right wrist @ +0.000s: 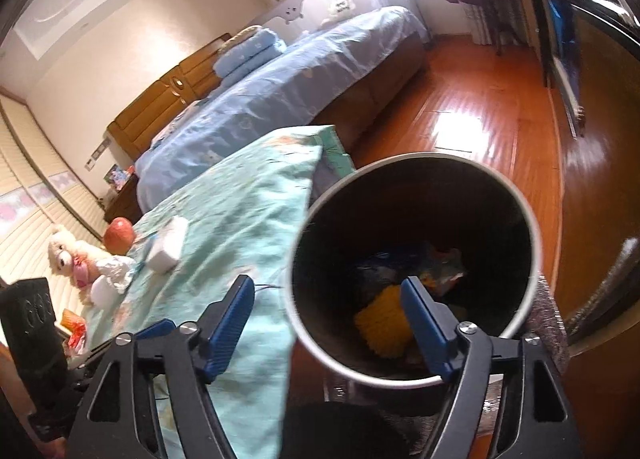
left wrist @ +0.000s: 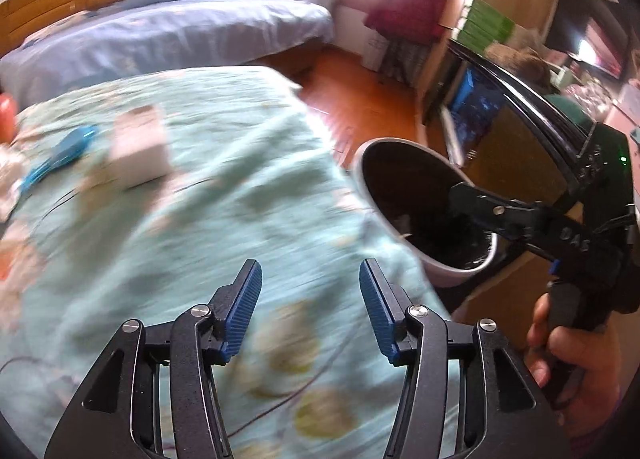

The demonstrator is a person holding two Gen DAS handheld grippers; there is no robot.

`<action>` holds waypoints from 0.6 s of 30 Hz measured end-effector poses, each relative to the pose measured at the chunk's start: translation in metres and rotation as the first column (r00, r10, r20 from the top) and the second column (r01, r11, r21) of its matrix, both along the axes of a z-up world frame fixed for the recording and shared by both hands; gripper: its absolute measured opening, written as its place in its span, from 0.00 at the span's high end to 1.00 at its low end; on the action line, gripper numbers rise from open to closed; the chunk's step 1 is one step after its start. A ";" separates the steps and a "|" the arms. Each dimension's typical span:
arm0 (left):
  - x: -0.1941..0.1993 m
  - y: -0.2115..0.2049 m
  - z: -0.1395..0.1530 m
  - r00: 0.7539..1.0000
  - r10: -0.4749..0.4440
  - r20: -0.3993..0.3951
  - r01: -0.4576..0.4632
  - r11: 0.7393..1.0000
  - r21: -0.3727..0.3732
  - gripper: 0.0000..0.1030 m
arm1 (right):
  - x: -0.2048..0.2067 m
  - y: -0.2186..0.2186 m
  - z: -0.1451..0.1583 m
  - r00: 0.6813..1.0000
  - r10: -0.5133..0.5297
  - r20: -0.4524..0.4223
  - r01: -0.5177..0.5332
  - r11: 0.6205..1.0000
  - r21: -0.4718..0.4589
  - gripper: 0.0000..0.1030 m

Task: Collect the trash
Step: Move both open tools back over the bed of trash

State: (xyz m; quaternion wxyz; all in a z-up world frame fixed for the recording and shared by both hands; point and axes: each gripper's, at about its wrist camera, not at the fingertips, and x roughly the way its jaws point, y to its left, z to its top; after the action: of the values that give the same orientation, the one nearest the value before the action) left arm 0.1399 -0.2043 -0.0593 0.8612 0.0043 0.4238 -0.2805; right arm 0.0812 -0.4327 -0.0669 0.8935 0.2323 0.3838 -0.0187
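Bedroom: teal floral bedspread (left wrist: 208, 219) covering the near bed, blue-sheeted bed (right wrist: 280, 91) lying behind, wood floor (right wrist: 460, 107) glaring under the window. "DAS" showing on the right gripper's (right wrist: 328, 323) arm in the left view. Trash bin (right wrist: 416, 259) standing beside the bed edge, wrappers and something yellow inside, right jaws hanging released over its rim, gripping nothing. Left gripper (left wrist: 310, 307) hovering parted, empty, over the bedspread; white box (left wrist: 140, 147) lying ahead-left.
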 end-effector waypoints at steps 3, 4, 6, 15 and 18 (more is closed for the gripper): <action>0.000 0.022 -0.001 0.999 0.054 -0.006 -0.054 0.999 -0.006 0.50 | 0.005 0.019 0.003 0.999 0.035 0.005 -0.035 0.999 0.003 0.24; 0.000 0.030 -0.002 0.997 0.072 -0.006 -0.072 0.997 -0.009 0.50 | 0.007 0.025 0.003 0.999 0.047 0.006 -0.047 0.999 0.003 0.24; 0.000 0.047 -0.003 0.994 0.108 -0.001 -0.108 0.994 -0.007 0.50 | 0.011 0.039 0.004 0.997 0.073 0.007 -0.073 0.997 0.002 0.24; 0.000 0.103 -0.007 0.974 0.225 0.003 -0.225 0.974 0.000 0.50 | 0.028 0.096 0.000 0.982 0.186 -0.005 -0.187 0.982 -0.008 0.24; 0.003 0.121 -0.008 0.964 0.267 -0.002 -0.267 0.964 -0.004 0.50 | 0.034 0.112 0.000 0.976 0.217 -0.008 -0.217 0.976 -0.013 0.24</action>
State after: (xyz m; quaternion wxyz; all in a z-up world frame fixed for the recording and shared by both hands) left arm 0.1427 -0.0831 -0.0674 0.8909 -0.0548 0.4203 -0.1630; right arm 0.1156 -0.3206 -0.0666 0.8904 0.1828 0.4099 0.0757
